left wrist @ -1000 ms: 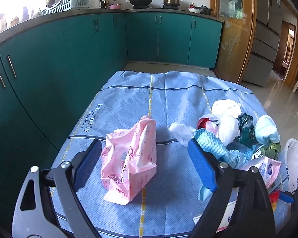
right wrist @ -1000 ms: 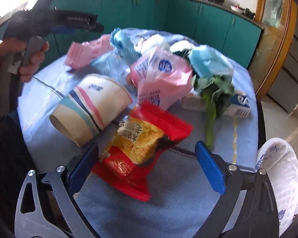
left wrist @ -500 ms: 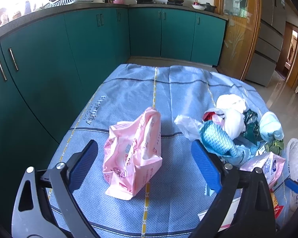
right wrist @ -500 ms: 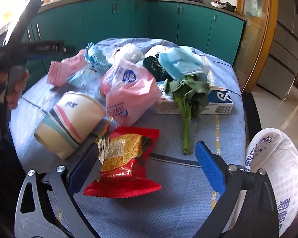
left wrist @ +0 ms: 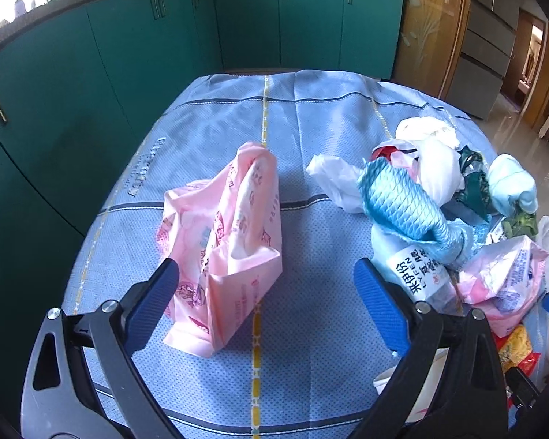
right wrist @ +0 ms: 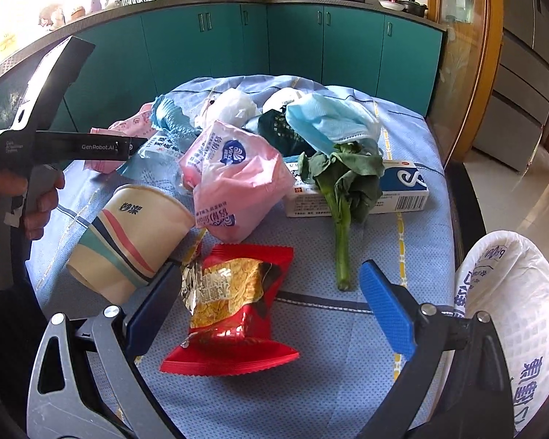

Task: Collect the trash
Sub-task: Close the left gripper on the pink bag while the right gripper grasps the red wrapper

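pink packet between open jaws

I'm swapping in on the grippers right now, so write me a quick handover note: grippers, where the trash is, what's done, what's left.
Left gripper: jaws have just been opening, now wide, nothing gripped, with the pink tissue pack between them.
Right gripper: open, empty, over the red snack wrapper.
Paper cup, pink bag, greens, box and mask lie on the blue cloth. White bag at right edge.
Done: nothing visibly collected. Left: everything.
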`<state>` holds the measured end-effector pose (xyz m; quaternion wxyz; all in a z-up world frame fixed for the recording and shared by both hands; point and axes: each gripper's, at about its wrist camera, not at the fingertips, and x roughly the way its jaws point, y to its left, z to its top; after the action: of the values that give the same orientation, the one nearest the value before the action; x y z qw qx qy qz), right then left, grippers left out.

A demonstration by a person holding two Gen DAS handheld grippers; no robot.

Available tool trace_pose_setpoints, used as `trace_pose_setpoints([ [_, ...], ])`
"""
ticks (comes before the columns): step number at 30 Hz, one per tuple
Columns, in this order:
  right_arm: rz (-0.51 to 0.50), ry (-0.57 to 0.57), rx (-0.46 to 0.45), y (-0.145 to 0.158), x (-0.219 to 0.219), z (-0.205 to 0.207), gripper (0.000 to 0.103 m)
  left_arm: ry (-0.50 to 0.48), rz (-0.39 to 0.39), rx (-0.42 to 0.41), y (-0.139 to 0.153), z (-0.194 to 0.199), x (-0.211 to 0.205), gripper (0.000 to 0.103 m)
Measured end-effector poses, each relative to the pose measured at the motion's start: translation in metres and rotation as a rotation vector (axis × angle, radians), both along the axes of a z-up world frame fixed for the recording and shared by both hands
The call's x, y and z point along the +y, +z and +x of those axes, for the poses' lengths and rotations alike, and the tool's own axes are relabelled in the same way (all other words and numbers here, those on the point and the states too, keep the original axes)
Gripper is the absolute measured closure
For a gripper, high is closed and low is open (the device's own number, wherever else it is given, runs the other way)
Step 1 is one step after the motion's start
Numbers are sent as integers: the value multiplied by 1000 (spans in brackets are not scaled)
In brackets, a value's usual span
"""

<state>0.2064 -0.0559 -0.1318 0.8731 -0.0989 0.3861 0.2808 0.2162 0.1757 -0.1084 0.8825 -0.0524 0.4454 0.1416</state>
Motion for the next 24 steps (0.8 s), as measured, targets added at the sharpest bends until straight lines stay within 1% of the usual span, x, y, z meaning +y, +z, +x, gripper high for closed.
trace_pose_setpoints([
  [3, 0, -6, 8, -3, -1, 2, 7, -13, -51, -40, 11, -6, 11, 7],
  [6, 3, -24, 17, -5, -6, 4, 7, 4, -45, -67, 20, -12, 25, 7],
  [8, 10, -35, 22, -6, -10, 6, 7, 28, -42, -48, 17, -12, 35, 7],
  [12, 21, -54, 36, -9, -13, 9, 7, 39, -111, -1, 4, -7, 46, 7],
  [13, 23, -55, 36, -9, -13, 9, 7, 39, -113, 12, -1, -4, 45, 7],
  [15, 23, -52, 35, -9, -12, 9, 7, 48, -90, 34, -8, 2, 45, 7],
  [17, 19, -45, 29, -9, -10, 10, 7, 55, -84, 47, -13, 6, 45, 13],
  [18, 17, -38, 25, -9, -9, 10, 7, 60, -89, 50, -15, 6, 46, 23],
  [20, 18, -17, 23, -10, -4, 9, 7, 63, -98, 50, -17, 6, 47, 26],
  [22, 13, -4, 29, -13, -1, 8, 7, 44, -74, 37, -15, 4, 42, 38],
  [24, 4, 11, 33, -16, 4, 6, 7, 25, -69, 30, -13, 2, 39, 43],
])
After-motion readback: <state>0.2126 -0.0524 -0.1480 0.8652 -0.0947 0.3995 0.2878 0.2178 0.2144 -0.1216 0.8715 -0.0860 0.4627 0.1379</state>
